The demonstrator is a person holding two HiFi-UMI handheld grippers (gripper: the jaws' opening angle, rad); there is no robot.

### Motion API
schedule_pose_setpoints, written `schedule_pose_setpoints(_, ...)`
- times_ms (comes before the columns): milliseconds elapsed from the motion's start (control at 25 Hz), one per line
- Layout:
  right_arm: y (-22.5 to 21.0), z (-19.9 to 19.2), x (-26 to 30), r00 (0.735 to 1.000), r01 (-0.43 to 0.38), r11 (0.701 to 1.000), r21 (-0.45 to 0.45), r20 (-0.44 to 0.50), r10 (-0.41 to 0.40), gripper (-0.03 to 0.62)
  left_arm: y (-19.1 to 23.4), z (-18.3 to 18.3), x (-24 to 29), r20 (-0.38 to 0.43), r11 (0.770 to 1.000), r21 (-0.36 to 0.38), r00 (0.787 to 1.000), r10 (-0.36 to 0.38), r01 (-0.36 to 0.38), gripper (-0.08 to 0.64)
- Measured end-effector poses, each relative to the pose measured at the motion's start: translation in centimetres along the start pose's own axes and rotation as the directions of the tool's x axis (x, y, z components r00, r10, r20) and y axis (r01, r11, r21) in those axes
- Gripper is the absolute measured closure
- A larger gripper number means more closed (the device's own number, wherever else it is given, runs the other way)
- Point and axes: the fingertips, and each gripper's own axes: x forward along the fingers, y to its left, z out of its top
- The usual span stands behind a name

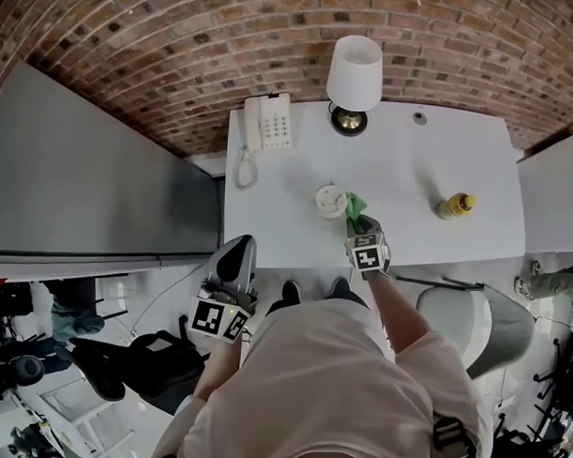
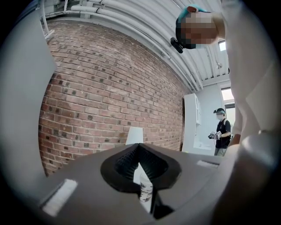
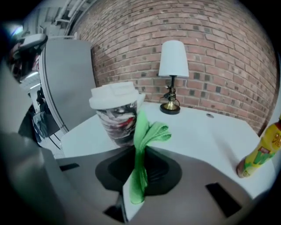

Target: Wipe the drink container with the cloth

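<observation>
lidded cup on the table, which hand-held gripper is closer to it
Right. The right hand-held gripper holds the green cloth just beside the cup, over the table. The left hand-held gripper hangs off the table's near edge, well short of it.

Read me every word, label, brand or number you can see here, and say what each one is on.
No text here can be read.
Bottle: label print, too blurred to read.
Cup: a printed picture, no legible words.
Phone: keys too small to read.
Cloth: plain green, no print.
</observation>
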Motion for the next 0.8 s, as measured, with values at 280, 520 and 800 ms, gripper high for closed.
schedule_pose_setpoints(280,1.2,-2.0,2.8,0.992,-0.018,0.999,-0.037,-0.128,0.013,0.538,1.0,-0.3,-0.7,-0.025,0.999,-0.005,0.999,0.045,-0.045,0.551)
schedule_pose_setpoints(520,2.2,-1.9,3.8,0.989,-0.05,0.998,-0.048,-0.143,0.042,0.538,1.6,-0.7,-1.4,-0.03,0.998,-0.013,0.998,0.063,-0.063,0.551)
schedule_pose_setpoints(800,2.2,-0.9,3.2,0.996,-0.036,0.999,-0.027,-0.088,0.033,0.538,1.7,-1.1,-1.1,-0.049,0.998,-0.009,0.997,0.063,-0.063,0.551)
